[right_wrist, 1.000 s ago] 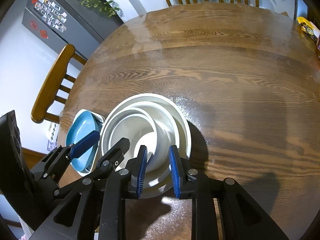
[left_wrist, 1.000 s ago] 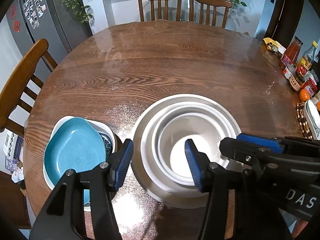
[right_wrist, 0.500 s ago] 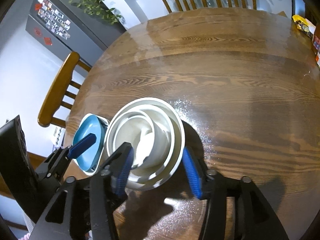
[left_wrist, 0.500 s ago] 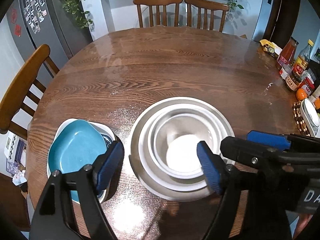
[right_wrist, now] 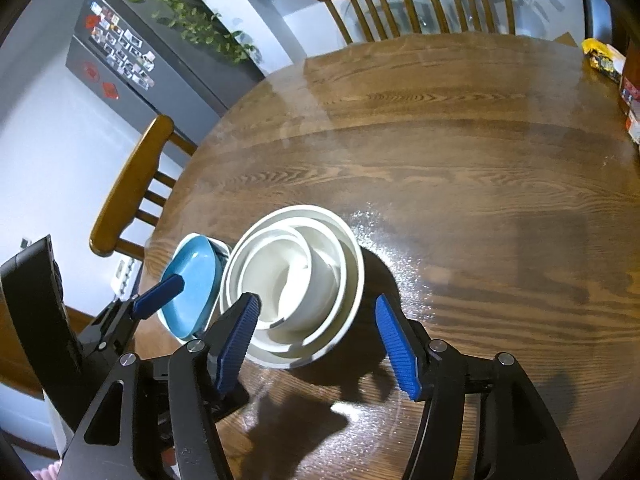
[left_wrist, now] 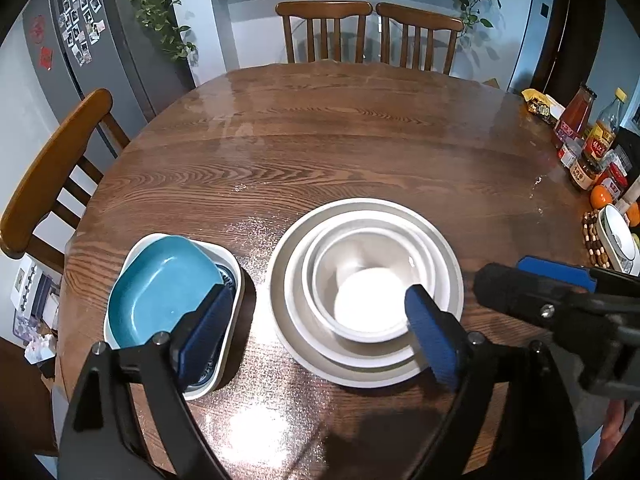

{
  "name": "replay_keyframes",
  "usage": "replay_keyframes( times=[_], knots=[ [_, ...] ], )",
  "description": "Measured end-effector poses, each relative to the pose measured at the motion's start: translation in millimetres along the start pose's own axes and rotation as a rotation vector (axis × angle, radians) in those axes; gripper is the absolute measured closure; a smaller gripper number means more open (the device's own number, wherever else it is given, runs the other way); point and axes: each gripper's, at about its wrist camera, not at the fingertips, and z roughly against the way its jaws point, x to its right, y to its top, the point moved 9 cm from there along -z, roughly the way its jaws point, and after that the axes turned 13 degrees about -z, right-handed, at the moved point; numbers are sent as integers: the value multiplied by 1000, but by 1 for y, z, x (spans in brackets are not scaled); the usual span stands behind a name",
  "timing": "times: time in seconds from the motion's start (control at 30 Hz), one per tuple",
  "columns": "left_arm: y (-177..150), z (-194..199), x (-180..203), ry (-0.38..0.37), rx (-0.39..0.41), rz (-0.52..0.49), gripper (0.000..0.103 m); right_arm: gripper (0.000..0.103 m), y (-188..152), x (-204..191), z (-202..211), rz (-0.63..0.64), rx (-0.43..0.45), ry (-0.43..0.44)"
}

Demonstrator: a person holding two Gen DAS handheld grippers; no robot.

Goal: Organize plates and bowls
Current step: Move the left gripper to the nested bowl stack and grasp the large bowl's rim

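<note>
A stack of white bowls nested in a wide white plate sits on the round wooden table; it also shows in the right wrist view. To its left a blue squarish dish lies in a white dish over a patterned one, also in the right wrist view. My left gripper is open and empty, raised above the near side of the stacks. My right gripper is open and empty, raised above the white stack's near rim.
Bottles and jars, oranges and a small white dish crowd the table's right edge. Wooden chairs stand at the far side and the left. A fridge stands at back left.
My right gripper opened, letting go of the inner white bowl's rim, and pulled back. My left gripper opened wider and drew back and up. The bowls stay nested.
</note>
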Motion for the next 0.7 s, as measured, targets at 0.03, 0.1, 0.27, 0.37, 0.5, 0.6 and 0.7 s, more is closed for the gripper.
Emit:
replay_keyframes(
  times=[0.03,0.1,0.27,0.37,0.5,0.6,0.7],
  knots=[
    [0,1,0,1,1,1,15,34,1,1,2,-4,7,4],
    [0,4,-1,6,5,3,15,32,3,5,8,-11,23,10],
    [-3,9,-3,11,7,6,15,30,8,12,16,-25,43,9],
    [-5,13,-7,15,12,21,15,30,10,19,21,-23,57,-13],
    [-8,18,-12,27,16,35,15,30,9,22,23,4,72,-47],
    [-10,20,-16,39,14,46,15,30,9,24,23,17,75,-59],
    [-13,20,-18,46,5,58,15,30,9,27,22,30,82,-85]
  ],
)
